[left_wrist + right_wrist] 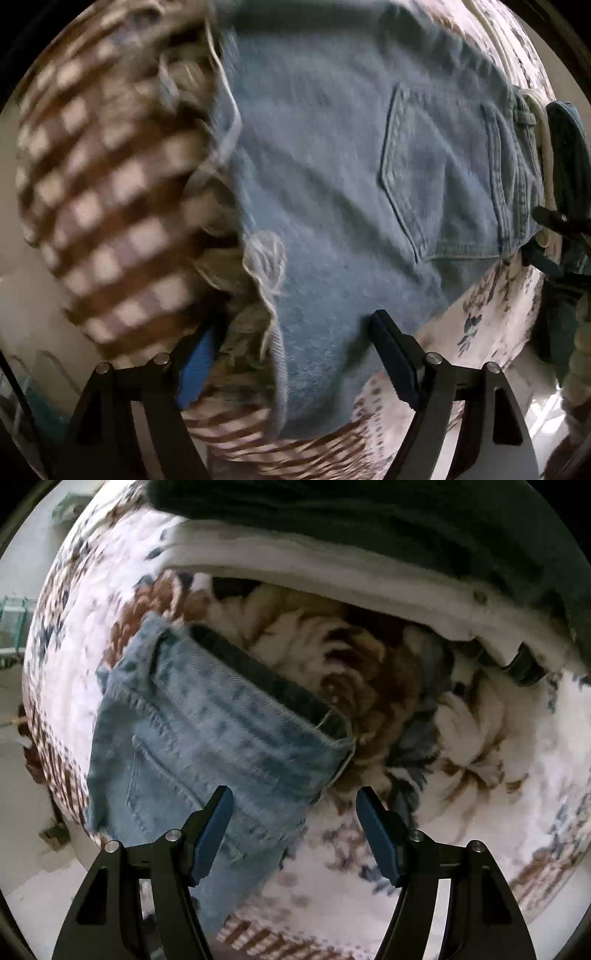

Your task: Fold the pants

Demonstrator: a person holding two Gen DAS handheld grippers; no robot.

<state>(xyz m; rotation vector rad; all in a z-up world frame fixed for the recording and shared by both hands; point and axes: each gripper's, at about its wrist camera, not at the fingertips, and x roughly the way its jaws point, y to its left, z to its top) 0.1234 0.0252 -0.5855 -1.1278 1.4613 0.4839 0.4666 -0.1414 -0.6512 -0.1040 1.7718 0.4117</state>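
Light blue denim pants (351, 184) lie on a floral cloth-covered table, back pocket (436, 173) up, frayed hem edge (266, 258) toward the left. My left gripper (295, 332) is open, its jaws straddling the near denim edge; the left finger is partly hidden behind fabric. In the right wrist view the waistband end of the pants (221, 731) lies just beyond my right gripper (293, 801), which is open and empty above it. The right gripper also shows at the far right of the left wrist view (554, 236).
A brown-and-white checked cloth (103, 206) lies bunched left of the pants. The floral tablecloth (480, 757) covers the round table. A dark and white folded garment stack (369, 535) sits at the far side. Pale floor (22, 812) lies beyond the table edge.
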